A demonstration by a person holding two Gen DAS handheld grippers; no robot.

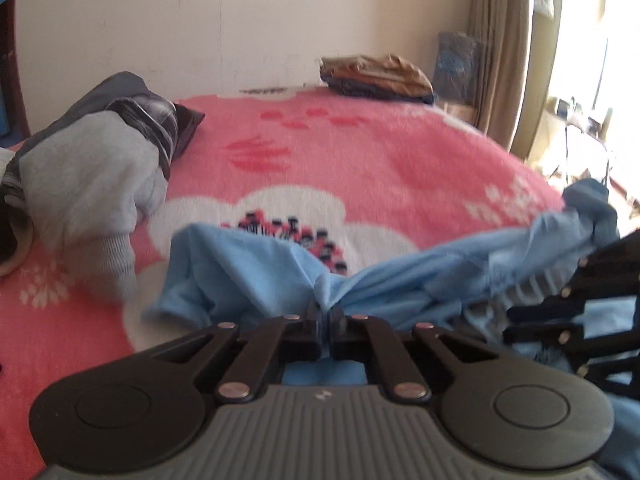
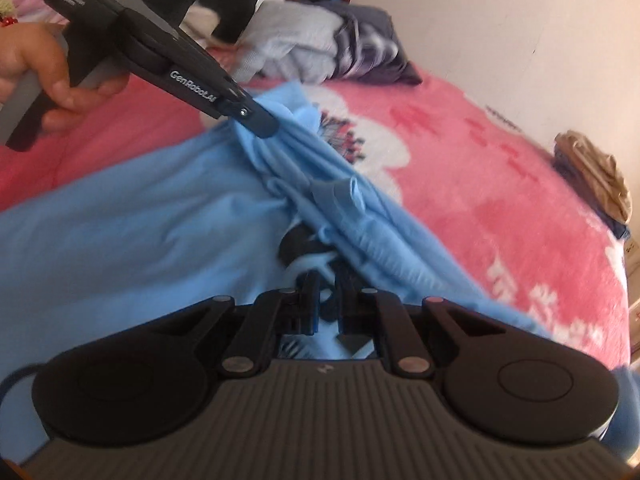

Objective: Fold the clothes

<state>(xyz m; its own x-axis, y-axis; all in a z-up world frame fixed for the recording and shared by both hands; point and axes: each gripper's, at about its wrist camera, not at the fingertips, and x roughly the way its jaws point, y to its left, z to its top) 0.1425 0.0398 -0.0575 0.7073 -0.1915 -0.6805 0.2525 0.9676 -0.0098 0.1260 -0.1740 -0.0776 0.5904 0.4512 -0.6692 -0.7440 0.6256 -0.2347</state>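
A light blue T-shirt [image 1: 256,264] with a dark print lies bunched on the pink flowered blanket [image 1: 360,152]. My left gripper [image 1: 325,314] is shut on a gathered fold of the blue cloth, and it shows again in the right wrist view as left gripper [image 2: 266,126], pinching the shirt [image 2: 120,220] near its far edge. My right gripper [image 2: 327,280] is shut on the shirt at its dark print, and its black linkage right gripper [image 1: 580,292] shows at the right edge of the left wrist view. Between the two grips the cloth is pulled into ridges.
A heap of grey and dark clothes [image 1: 92,168] lies at the bed's far left. A folded brown and dark stack [image 1: 376,76] sits by the wall. A curtain [image 1: 504,52] and a bright window are at the right. A hand [image 2: 36,64] holds the left gripper's handle.
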